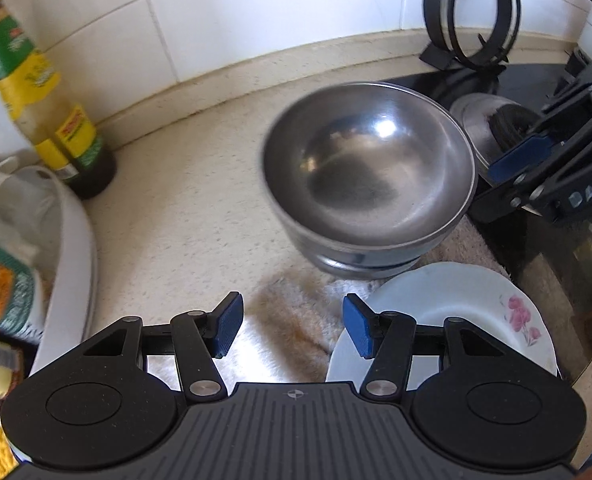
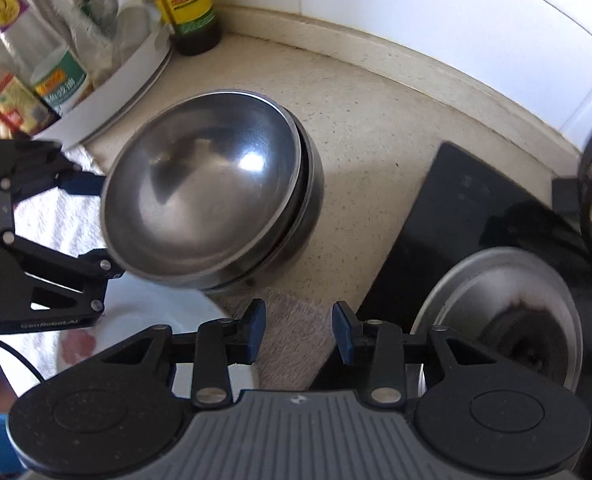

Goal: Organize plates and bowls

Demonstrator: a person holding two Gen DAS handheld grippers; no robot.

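Note:
A steel bowl (image 1: 369, 164) sits nested in another steel bowl on the beige counter; the stack also shows in the right wrist view (image 2: 204, 200). A white plate with pink flowers (image 1: 467, 312) lies on a fluffy towel (image 1: 292, 320) in front of the bowls; it also shows in the right wrist view (image 2: 144, 320). My left gripper (image 1: 293, 326) is open and empty above the towel, short of the bowls. My right gripper (image 2: 299, 332) is open and empty, right of the bowls. Each gripper shows in the other's view, at the bowl's side.
Sauce bottles (image 1: 28, 92) and a white tray (image 1: 80, 248) of jars stand at the left. A black stove top (image 2: 467, 216) with a steel burner cap (image 2: 507, 312) is at the right. A black pot ring (image 1: 475, 12) leans on the tiled wall.

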